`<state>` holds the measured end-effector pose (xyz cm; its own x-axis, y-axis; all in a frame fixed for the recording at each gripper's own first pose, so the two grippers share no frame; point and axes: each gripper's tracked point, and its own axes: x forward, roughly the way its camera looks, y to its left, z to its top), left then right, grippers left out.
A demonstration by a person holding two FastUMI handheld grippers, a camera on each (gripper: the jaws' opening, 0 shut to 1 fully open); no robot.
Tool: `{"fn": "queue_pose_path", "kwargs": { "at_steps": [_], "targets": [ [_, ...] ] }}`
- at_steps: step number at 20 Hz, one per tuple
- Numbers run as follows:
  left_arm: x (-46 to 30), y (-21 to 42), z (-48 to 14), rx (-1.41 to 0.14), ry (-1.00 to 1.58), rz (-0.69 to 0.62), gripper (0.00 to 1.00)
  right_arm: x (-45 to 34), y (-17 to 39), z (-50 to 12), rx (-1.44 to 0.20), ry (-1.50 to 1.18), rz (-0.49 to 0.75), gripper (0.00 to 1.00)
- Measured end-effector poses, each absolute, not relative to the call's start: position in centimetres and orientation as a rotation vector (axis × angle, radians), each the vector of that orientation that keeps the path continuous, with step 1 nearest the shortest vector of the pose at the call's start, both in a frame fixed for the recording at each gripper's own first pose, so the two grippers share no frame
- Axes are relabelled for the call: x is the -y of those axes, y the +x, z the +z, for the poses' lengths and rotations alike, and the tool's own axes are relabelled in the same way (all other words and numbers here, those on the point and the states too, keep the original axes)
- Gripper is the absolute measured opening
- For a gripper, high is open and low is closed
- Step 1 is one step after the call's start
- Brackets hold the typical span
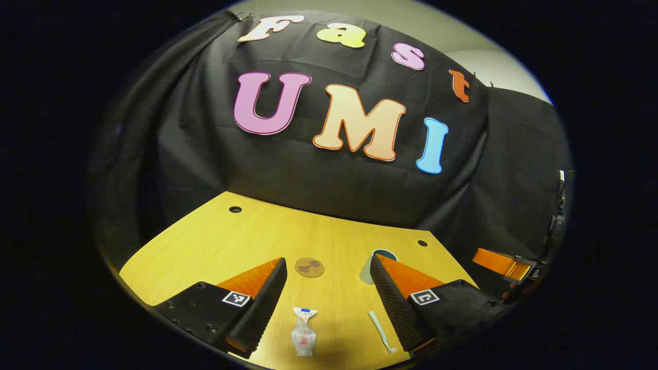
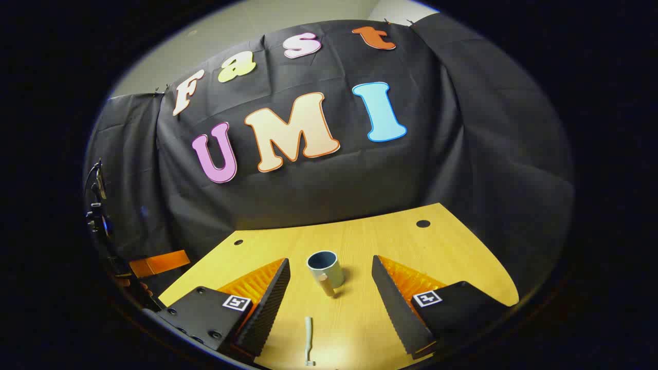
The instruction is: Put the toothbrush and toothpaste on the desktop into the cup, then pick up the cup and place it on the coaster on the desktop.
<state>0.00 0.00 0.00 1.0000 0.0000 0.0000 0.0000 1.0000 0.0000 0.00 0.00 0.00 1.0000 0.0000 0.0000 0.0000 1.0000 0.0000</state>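
Observation:
In the left gripper view, a small toothpaste tube (image 1: 304,331) lies on the wooden desktop (image 1: 216,241) between my left gripper's (image 1: 329,303) wide-open fingers. A pale toothbrush (image 1: 381,331) lies just inside its right finger. Farther off rests a round brown coaster (image 1: 309,267), and the cup (image 1: 379,257) is half hidden behind the right finger. In the right gripper view, the pale blue cup (image 2: 326,271) with a wooden handle stands upright ahead of my right gripper (image 2: 331,303), which is open and empty. The toothbrush (image 2: 308,339) lies near its fingers.
The desktop (image 2: 442,246) has small round holes near its back corners (image 1: 235,209) (image 2: 423,224). The black cloth wall closes in the back and sides. The other gripper shows at the desk's edge (image 1: 504,264) (image 2: 157,263), held by a hand.

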Motion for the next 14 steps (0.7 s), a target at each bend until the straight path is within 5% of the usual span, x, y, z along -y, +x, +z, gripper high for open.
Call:
{"fn": "queue_pose_path", "kwargs": {
  "at_steps": [14],
  "targets": [
    [-3.6,0.2,-4.5,-0.184,0.056,-0.035,0.97,-3.5,0.3,-4.1,-0.133,-0.048,-0.009,0.98]
  ]
}}
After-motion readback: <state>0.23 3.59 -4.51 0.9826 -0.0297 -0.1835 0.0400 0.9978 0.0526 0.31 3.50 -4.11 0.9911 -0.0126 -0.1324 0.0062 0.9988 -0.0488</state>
